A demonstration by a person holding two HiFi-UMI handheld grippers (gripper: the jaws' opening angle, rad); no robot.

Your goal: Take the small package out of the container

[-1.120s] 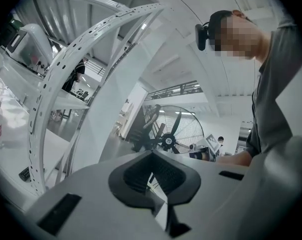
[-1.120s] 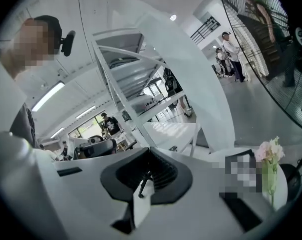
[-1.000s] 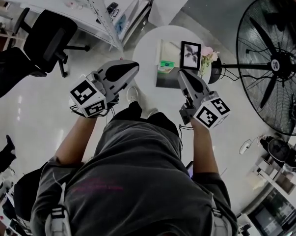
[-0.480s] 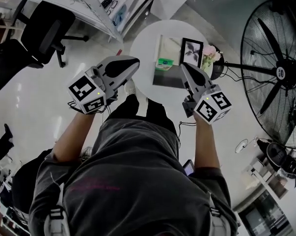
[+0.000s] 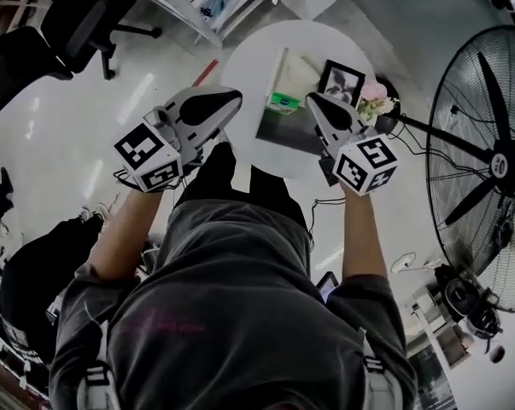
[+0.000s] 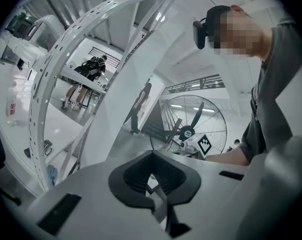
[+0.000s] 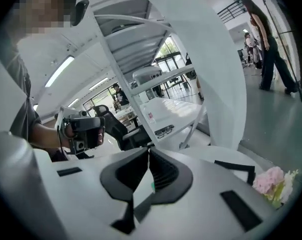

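As I stand over the round white surface (image 5: 248,67), my left tool (image 5: 232,101) hangs at its near left edge, its jaws drawn together with nothing between them. Just to its right, the small green package (image 5: 284,102) sits at the left side of the open rectangular container (image 5: 300,68) in the middle of the surface, apart from both tools. My right tool (image 5: 312,102) hovers over the container's right part, its jaws closed on nothing. Through their slit I catch only a sliver of green beyond. Just right of it stands a black-framed picture (image 5: 341,82), then pink flowers (image 5: 375,94) at the surface's right edge. Farther right, a large fan (image 5: 496,165) stands on the floor.
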